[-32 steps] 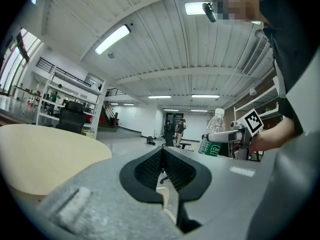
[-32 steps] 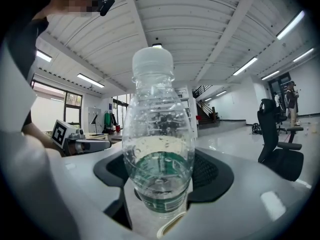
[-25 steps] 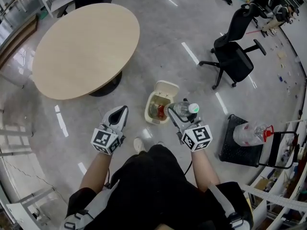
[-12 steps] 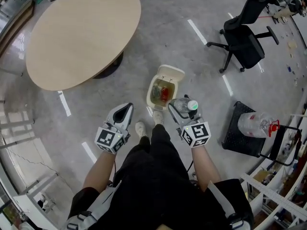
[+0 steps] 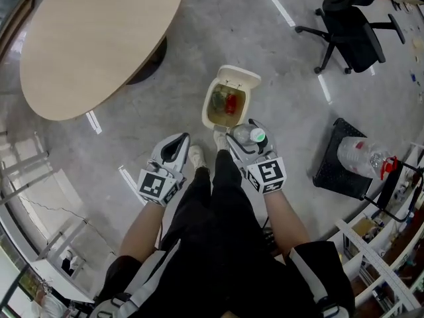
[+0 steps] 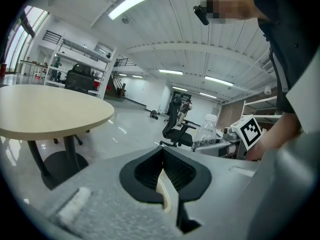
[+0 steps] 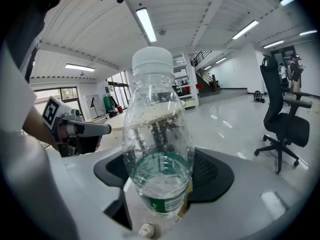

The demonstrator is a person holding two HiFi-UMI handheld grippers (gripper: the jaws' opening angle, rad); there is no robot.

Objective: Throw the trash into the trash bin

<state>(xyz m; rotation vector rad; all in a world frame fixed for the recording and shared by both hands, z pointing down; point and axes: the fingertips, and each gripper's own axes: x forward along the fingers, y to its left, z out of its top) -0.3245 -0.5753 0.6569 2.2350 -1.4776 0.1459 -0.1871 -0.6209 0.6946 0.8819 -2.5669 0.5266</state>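
Observation:
A cream trash bin (image 5: 221,85) stands on the floor with its lid up and red and green litter inside. Just short of its near rim, my right gripper (image 5: 246,142) is shut on a clear plastic bottle (image 5: 250,138) with a pale cap. In the right gripper view the bottle (image 7: 158,154) stands upright between the black pads, green label low down. My left gripper (image 5: 173,150) hovers to the left of the bin, jaws together and empty. The left gripper view shows its pads (image 6: 172,170) meeting, with the bottle (image 6: 207,129) at the right.
A round wooden table (image 5: 93,38) fills the upper left. A black office chair (image 5: 354,25) stands at the upper right. A black crate (image 5: 334,171) with a large water jug (image 5: 361,154) sits to the right. The person's shoes (image 5: 196,156) are by the bin.
Both grippers have come down. The bin now lies just beyond the bottle, where before it lay further off. The grip on the bottle is unchanged.

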